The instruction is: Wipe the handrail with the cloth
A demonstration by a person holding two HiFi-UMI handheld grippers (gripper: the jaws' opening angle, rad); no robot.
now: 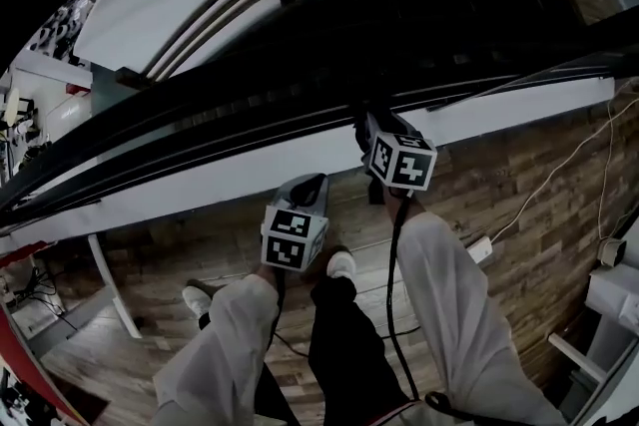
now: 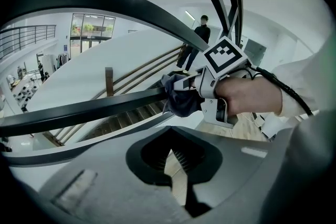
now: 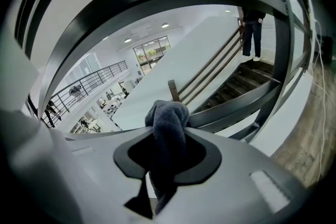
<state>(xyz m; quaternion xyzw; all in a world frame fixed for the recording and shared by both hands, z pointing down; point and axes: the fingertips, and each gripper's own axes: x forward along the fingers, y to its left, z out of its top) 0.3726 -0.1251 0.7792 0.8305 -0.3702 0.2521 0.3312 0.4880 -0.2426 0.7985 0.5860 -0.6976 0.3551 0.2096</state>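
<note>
Nearest me, two white sleeves (image 1: 449, 284) lead out to two hand-held grippers, each carrying one cube of black-and-white square markers. The left hand-held gripper (image 2: 173, 157) has its matte grey jaws drawn in to a slim gap with nothing in it, and I can see ridged pads lining that gap. It hangs short of the handrail (image 2: 94, 110), apart from it.

One bare hand (image 2: 247, 97) holds the right hand-held gripper (image 3: 165, 165), which is clamped on the single cloth (image 3: 168, 123). The cloth is dark grey and fuzzy, bunched into a rounded lump past the jaw tips, with a tail hanging down between the jaws. The lump sits against the handrail, a flat, smooth, dark bar with a dull sheen that curves across all three views.

Below the handrail runs a plain white panel (image 1: 300, 155). Under it are two white shoes (image 1: 339, 264) on a floor (image 1: 519, 185) of brown wood planks. Farther off, stairs (image 3: 247, 78) with dark treads climb away. One person (image 3: 254, 34) in dark clothes stands at their top. Farthest is a bright white hall with a thin-barred railing (image 3: 100, 78).
</note>
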